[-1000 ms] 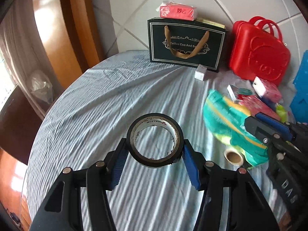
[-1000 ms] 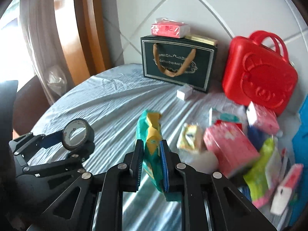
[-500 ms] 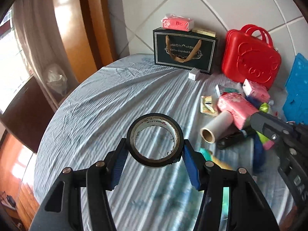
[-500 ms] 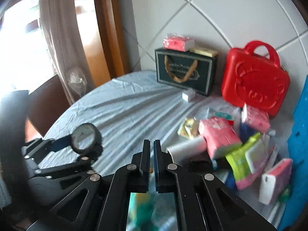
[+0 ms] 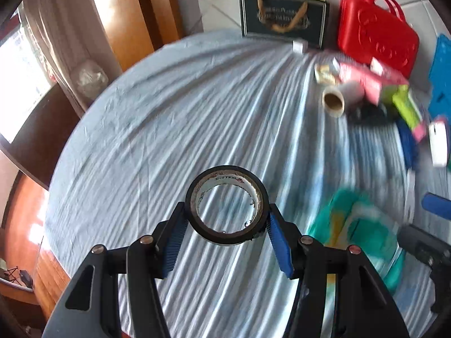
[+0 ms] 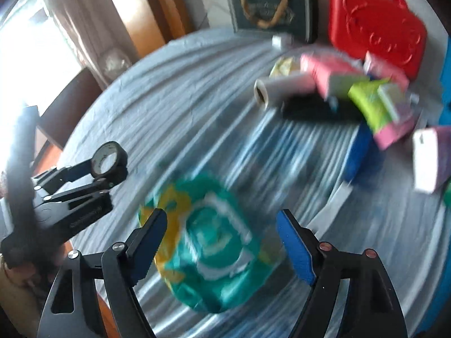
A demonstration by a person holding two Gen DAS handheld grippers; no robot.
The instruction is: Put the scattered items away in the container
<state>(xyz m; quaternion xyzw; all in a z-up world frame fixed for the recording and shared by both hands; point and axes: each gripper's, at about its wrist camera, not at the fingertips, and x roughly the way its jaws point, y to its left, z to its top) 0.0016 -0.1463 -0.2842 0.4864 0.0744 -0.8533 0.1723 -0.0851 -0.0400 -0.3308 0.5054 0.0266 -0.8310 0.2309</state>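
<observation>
**Tape roll held at left; green pack lying free under open right jaws**

Left hand-held gripper: closed on a black tape roll, gripped across its outer rim by both blue pads, roll held clear above the tabletop. The same grip is seen at the left edge of the right wrist view.

Right hand-held gripper: jaws just opened, now standing wide apart. A green-and-yellow pack is seen between and beyond the fingers, lying on the striped blue cloth – not pressed by either pad. Image heavily blurred; print on the pack can't be read.

Remaining items – clustered at the far right of the tabletop: a white roll w/ cardboard core on its side, pink packs, a lime-green pack, a black object beneath them, approx. several more small packs too blurred to identify.

At the rear, against the tiled wall: a dark gift bag w/ a pink pack on top, a red plastic case beside it. A blue container edge is noted at the far right, mostly cut off.
</observation>
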